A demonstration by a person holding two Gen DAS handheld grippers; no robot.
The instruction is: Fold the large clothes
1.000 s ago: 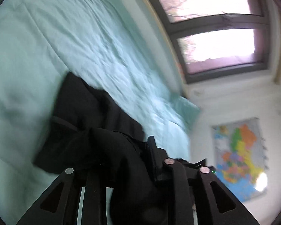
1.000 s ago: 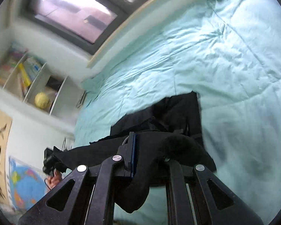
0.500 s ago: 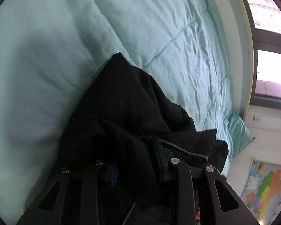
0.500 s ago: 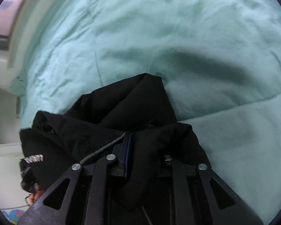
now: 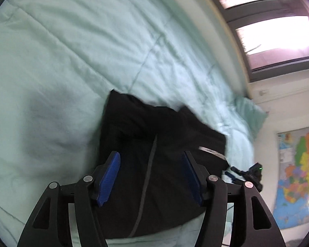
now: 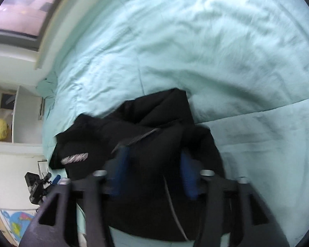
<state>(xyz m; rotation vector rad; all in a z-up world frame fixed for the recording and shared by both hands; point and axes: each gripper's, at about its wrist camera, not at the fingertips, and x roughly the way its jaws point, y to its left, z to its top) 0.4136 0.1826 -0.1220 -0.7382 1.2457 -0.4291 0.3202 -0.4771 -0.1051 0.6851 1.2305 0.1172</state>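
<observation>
A black garment (image 5: 154, 144) with a grey drawstring and a white logo lies bunched on the pale green quilt (image 5: 72, 51). My left gripper (image 5: 150, 177) is open, its blue pads (image 5: 109, 177) apart just above the cloth, holding nothing. In the right wrist view the same garment (image 6: 154, 140) lies on the quilt (image 6: 195, 41). My right gripper (image 6: 152, 177) is open over it, blurred, holding nothing. Each gripper shows small in the other's view, the right in the left wrist view (image 5: 247, 173) and the left in the right wrist view (image 6: 39, 185).
A window (image 5: 278, 30) runs along the far side of the bed. A green pillow (image 5: 249, 115) lies by the wall. A coloured map (image 5: 298, 175) hangs on the wall. White shelves with a yellow ball (image 6: 1, 128) stand beyond the bed.
Both grippers were shut on the black garment and lowered it to the quilt. Both have now opened and let it go. It rests on the bed.
</observation>
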